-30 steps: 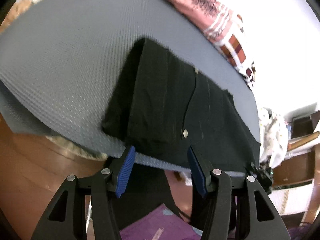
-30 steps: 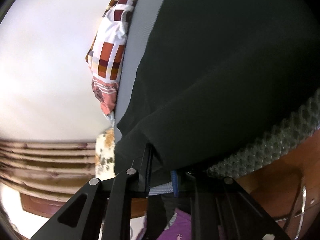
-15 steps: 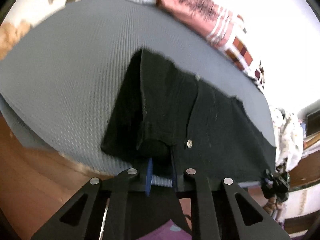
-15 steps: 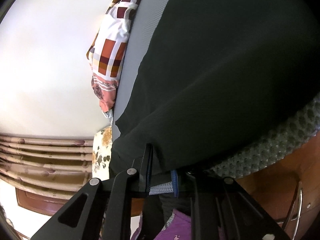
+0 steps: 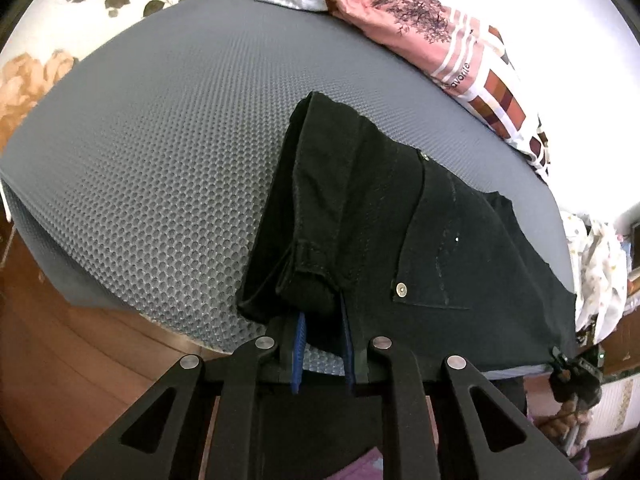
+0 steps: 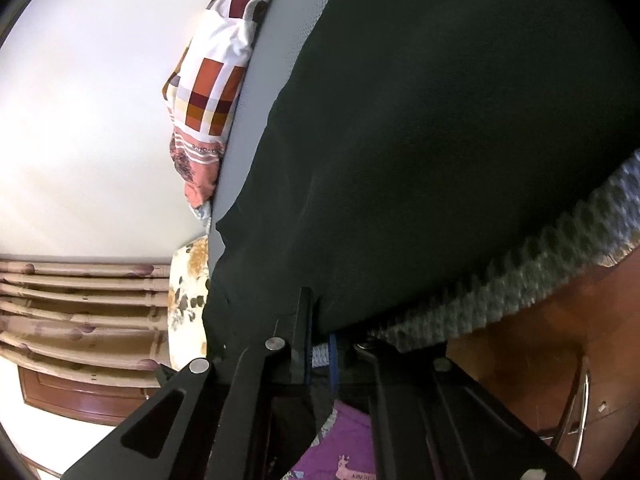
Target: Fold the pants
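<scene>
Black pants lie folded lengthwise on a grey textured mat, with the waistband and a metal button at the near edge. My left gripper is shut on the near corner of the waistband, its blue pads pinching the thick folded cloth. In the right wrist view the pants fill most of the frame. My right gripper is shut on their near edge, with cloth between the blue pads. The far end of the pants is out of sight.
A pile of pink and checked clothes lies along the mat's far edge, seen also as checked fabric in the right wrist view. A floral sheet lies beyond the mat. Wooden floor lies below the near edge.
My left gripper went from open before the waistband to shut on it, then tilted so more of the mat shows. The right gripper kept its hold and shifted slightly.
</scene>
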`<state>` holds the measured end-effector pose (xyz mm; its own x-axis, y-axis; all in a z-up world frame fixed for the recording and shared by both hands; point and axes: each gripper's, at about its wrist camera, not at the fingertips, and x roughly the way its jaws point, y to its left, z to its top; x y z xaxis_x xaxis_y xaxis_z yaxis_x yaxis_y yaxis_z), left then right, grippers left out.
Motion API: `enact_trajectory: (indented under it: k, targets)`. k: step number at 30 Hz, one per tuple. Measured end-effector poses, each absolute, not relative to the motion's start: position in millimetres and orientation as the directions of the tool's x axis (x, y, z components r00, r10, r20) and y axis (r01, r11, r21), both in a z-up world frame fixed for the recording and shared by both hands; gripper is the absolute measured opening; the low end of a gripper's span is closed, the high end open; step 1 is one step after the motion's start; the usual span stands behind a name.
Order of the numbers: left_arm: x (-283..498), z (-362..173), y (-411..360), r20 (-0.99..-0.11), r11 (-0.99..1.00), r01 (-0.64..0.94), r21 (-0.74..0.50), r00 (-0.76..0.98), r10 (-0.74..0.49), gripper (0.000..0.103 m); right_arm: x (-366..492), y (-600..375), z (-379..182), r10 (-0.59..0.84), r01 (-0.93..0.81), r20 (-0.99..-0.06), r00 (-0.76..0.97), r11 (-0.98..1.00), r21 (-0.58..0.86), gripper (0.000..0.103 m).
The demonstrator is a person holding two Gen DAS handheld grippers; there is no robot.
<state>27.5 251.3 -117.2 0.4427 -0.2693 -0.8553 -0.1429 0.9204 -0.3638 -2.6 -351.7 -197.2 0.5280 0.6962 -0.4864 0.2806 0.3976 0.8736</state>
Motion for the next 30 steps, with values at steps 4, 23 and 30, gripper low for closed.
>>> enact_trajectory:
  k: [4, 23, 30]
  targets:
    - [27, -122, 249, -0.866, 0.929, -0.14, -0.342, 0.432, -0.254, 0.016, -6, -354, -207, 0.716, 0.301, -0.464, 0.521, 0.355, 0.885, 0.001]
    - [9, -46, 243, -0.777, 0.943, -0.178, -0.282, 0.618, -0.115, 0.063, -95, -557, -159, 0.335, 0.32, -0.444, 0.831, 0.366, 0.874, 0.023]
    - [28, -60, 206, -0.785, 0.95, -0.103, -0.294, 0.593, -0.179, 0.07, -68, -553, -149, 0.206, 0.424, -0.569, 0.796, 0.482, 0.767, 0.016]
